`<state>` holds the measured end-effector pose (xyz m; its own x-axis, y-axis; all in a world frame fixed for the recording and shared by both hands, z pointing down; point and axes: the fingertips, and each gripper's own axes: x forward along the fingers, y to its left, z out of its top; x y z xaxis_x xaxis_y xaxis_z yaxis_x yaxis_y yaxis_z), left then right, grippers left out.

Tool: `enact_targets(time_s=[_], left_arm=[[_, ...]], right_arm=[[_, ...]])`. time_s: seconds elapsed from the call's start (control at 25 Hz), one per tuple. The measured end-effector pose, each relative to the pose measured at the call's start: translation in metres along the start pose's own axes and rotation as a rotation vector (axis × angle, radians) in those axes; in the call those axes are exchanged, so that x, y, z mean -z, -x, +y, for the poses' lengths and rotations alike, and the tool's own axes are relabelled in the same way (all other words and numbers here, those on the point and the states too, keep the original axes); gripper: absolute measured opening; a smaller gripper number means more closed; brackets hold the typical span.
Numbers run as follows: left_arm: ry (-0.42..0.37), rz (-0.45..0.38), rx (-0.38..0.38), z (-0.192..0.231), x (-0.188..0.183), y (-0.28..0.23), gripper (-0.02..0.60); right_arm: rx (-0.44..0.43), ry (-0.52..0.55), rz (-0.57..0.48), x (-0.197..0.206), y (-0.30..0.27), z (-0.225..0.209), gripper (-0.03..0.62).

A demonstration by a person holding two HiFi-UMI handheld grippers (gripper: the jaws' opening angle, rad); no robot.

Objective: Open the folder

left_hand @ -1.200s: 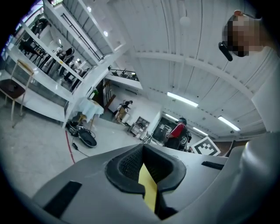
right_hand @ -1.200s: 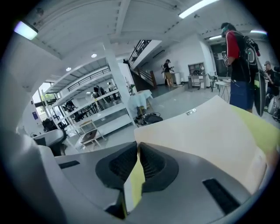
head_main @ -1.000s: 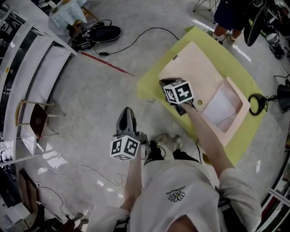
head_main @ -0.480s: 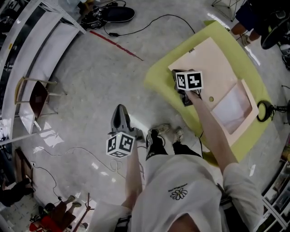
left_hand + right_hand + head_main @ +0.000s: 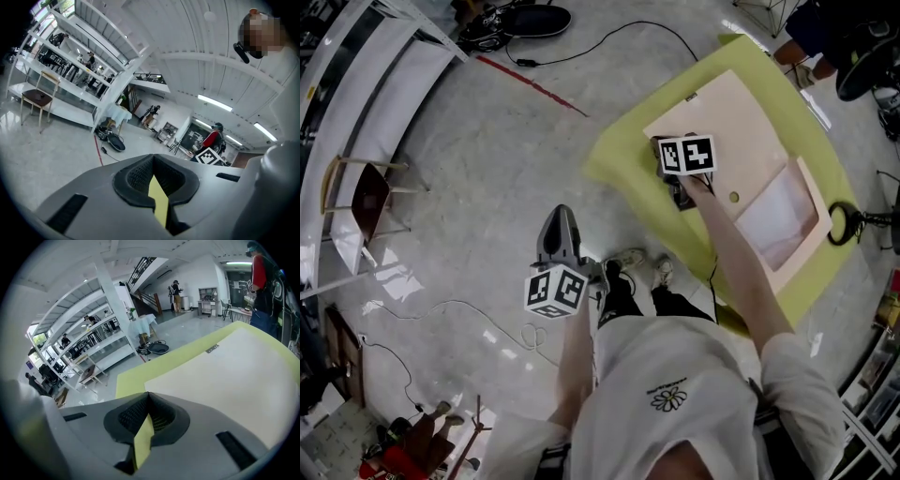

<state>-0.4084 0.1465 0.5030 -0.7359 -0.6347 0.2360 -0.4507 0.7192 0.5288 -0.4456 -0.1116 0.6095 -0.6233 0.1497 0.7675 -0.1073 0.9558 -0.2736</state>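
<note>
Beige folder (image 5: 742,117) flat, long axis upper-left to lower-right.

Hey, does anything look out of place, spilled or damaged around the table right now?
Nothing spilled or damaged. The folder lies flat on the yellow table, lined up with its edges. The only untidy thing is loose cables trailing across the floor.

The right forearm (image 5: 727,248) covers part of the folder (image 5: 750,131); a bystander (image 5: 802,33) is cropped.
</note>
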Motion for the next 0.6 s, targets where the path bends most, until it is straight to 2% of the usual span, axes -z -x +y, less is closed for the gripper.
enact_targets(time_s=[0.16,0.32,0.48,0.6], left_arm=[[0.015,0.005,0.009,-0.009,0.004,0.005,0.015],[-0.006,-0.006,0.039,-0.017,-0.002,0.008,0.015],[-0.007,-0.030,0.061,-0.021,-0.017,0.005,0.015],[-0.011,-0.039,0.079,-0.028,-0.021,0.003,0.015]], right_arm=[[-0.018,-0.069,0.007,0.002,0.004,-0.001,0.012],[-0.018,-0.129,0.002,0.006,0.005,0.000,0.012],[-0.006,-0.149,-0.013,0.002,0.013,0.005,0.011],[-0.030,-0.154,-0.063,-0.010,0.030,0.012,0.012]])
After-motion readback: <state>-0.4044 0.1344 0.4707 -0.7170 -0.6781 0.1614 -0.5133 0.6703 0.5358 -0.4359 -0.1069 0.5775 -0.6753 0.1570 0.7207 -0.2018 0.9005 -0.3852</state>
